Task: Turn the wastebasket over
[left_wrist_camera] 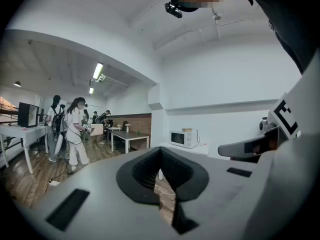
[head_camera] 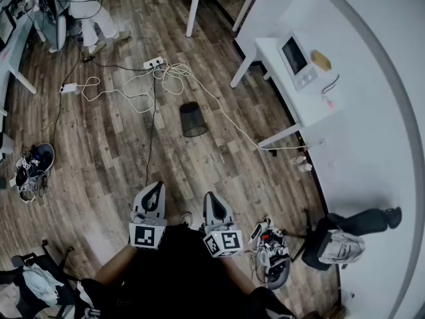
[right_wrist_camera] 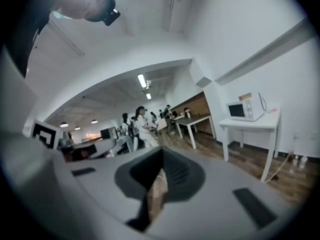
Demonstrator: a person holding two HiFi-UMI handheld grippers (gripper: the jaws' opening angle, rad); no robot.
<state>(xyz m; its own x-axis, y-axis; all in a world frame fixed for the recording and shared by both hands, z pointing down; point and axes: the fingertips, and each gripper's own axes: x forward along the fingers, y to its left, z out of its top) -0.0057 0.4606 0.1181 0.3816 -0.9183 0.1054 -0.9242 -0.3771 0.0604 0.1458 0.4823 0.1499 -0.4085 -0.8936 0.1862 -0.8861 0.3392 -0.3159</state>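
Note:
The wastebasket [head_camera: 193, 119], a small black mesh bin, stands on the wooden floor, well ahead of both grippers. My left gripper [head_camera: 155, 189] and right gripper [head_camera: 210, 199] are held side by side close to my body, pointing toward the bin and far short of it. Both are shut with nothing between the jaws. The left gripper [left_wrist_camera: 161, 153] in its own view shows closed jaws over bare floor and a cable. In the right gripper view, the right gripper [right_wrist_camera: 161, 156] likewise has its jaws closed. Neither gripper view shows the bin.
White cables and a power strip [head_camera: 154, 63] lie on the floor just beyond the bin. A white table [head_camera: 307, 105] with a microwave [head_camera: 295, 62] stands at the right wall. Shoes [head_camera: 30, 168] lie at left, shoes [head_camera: 269, 251] and a backpack [head_camera: 339, 246] at right. A person [head_camera: 93, 8] stands far left.

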